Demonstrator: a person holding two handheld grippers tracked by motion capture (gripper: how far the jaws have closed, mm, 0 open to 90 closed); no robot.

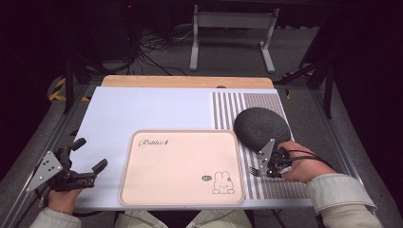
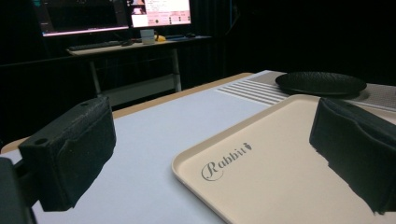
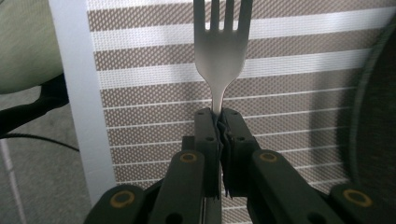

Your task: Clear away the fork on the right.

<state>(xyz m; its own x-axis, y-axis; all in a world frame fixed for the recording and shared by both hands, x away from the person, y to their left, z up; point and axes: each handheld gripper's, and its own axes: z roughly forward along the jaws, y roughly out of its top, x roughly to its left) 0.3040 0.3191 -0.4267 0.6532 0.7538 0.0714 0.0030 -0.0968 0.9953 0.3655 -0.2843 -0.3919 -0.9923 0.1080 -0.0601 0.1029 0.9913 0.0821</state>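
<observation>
High view: one tabletop [image 1: 142, 109], pale blue-white with a wooden strip along its far edge. On it lie one beige tray [image 1: 180, 166], at the middle of the near edge, printed with the word "Rabbit" and one small rabbit drawing at its near right corner; one brown-and-white striped placemat [image 1: 228, 107] along the right side; and one dark round plate [image 1: 261, 127] on that placemat, just beside the tray's far right corner. Two grippers show. The left gripper [image 1: 88, 156] sits at the near left corner of the tabletop, well apart from the tray's left edge, its two jaws spread wide with nothing between them. The right gripper [image 1: 266, 167] sits over the placemat near the near right corner, just in front of the plate, and one fork [image 1: 254, 170] sticks out from it toward the tray, tines leading.

Left gripper view: the two black jaws stand far apart at either side of the frame, empty. Between them lies the tray's corner bearing the script lettering. The dark plate [image 2: 321, 84] rests farther off on the striped mat. Beyond the tabletop, one desk [image 2: 140, 46] carries two lit monitors [image 2: 161, 11].

Right gripper view: the two jaws are pressed together on the narrow neck of the fork [image 3: 222, 51], whose four tines point up the frame over the placemat's stripes [image 3: 289, 60]. The plate's dark rim [image 3: 373, 116] curves along the right edge.
</observation>
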